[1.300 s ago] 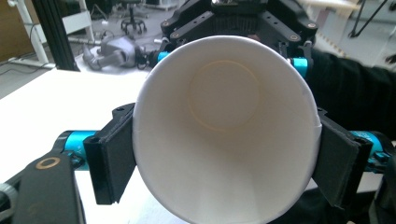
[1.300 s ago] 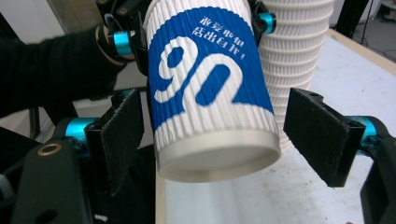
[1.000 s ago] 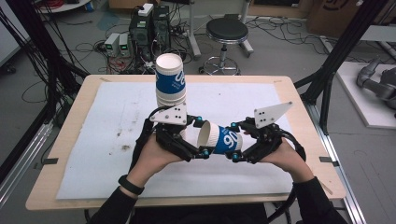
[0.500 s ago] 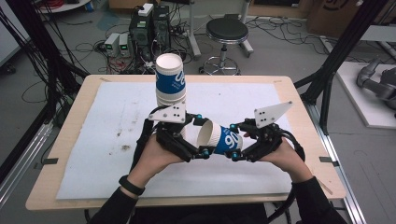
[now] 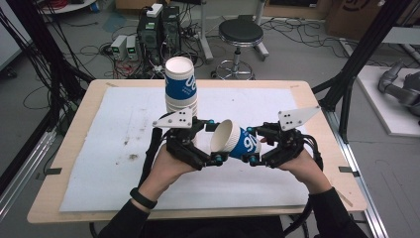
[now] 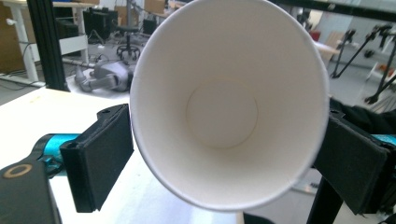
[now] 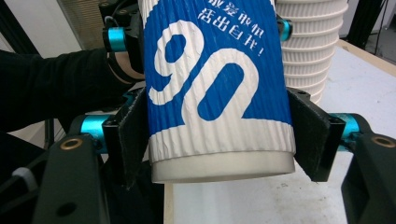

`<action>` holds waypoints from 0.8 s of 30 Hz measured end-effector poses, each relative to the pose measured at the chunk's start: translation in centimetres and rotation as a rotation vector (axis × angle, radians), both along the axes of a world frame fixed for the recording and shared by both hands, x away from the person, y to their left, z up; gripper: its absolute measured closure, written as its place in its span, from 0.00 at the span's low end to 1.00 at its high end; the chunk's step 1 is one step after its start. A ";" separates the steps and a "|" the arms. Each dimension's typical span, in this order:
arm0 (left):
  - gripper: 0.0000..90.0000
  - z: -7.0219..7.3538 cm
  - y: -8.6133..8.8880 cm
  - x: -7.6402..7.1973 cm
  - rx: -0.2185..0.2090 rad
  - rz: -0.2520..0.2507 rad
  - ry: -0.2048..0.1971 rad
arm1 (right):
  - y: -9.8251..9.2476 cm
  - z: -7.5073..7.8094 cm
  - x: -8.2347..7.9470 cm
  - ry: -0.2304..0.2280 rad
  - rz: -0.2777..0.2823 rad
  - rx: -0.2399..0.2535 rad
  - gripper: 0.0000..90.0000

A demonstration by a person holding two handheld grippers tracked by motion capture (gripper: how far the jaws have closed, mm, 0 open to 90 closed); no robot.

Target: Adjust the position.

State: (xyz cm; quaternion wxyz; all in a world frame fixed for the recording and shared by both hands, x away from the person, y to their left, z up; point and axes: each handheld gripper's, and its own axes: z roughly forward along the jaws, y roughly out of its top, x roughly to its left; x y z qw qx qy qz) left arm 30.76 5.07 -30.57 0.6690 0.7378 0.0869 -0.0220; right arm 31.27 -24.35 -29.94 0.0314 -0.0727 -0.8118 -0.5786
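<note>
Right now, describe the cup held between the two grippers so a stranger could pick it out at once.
Start at the white mat on the wooden table; above its middle the two hands meet. The paper cup lies sideways there, the right gripper clamping its base end. Unlike the upright stack of cups behind it, it is tipped over, its open mouth facing the left gripper.

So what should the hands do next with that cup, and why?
Probably draw the left tongs back off the cup's rim. Their jaws have just been opening and now stand beside the paper cup with small gaps, while the right tongs are clamped on its base end. The right hand alone carries it, likely toward the cup stack.
</note>
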 end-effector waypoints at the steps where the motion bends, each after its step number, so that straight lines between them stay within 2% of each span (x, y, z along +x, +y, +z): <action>1: 0.11 -0.1 0.0 0.0 -0.013 -0.009 0.008 | 0.2 0.0 -0.1 -0.001 0.010 -0.001 0.32; 4: 0.15 0.0 0.0 0.0 -0.007 -0.011 -0.004 | 0.3 -0.1 -0.1 -0.003 0.010 0.003 0.32; 7: 0.20 0.0 0.2 0.0 -0.028 -0.017 -0.012 | 0.3 -0.1 -0.1 -0.004 0.012 0.011 0.32; 14: 0.22 0.0 0.2 0.0 -0.019 -0.013 -0.017 | 0.5 -0.4 0.0 -0.006 0.013 0.008 0.32; 17: 0.23 0.1 0.2 -0.1 0.001 -0.012 -0.025 | 0.6 -0.5 0.0 0.005 0.017 -0.011 0.32; 20: 0.23 0.3 0.3 -0.1 0.014 -0.005 -0.030 | 0.6 -0.5 -0.1 -0.004 0.017 -0.012 0.31; 24: 0.23 0.6 0.4 -0.2 0.062 0.004 -0.042 | 0.2 -0.2 -0.1 -0.021 -0.011 -0.031 0.24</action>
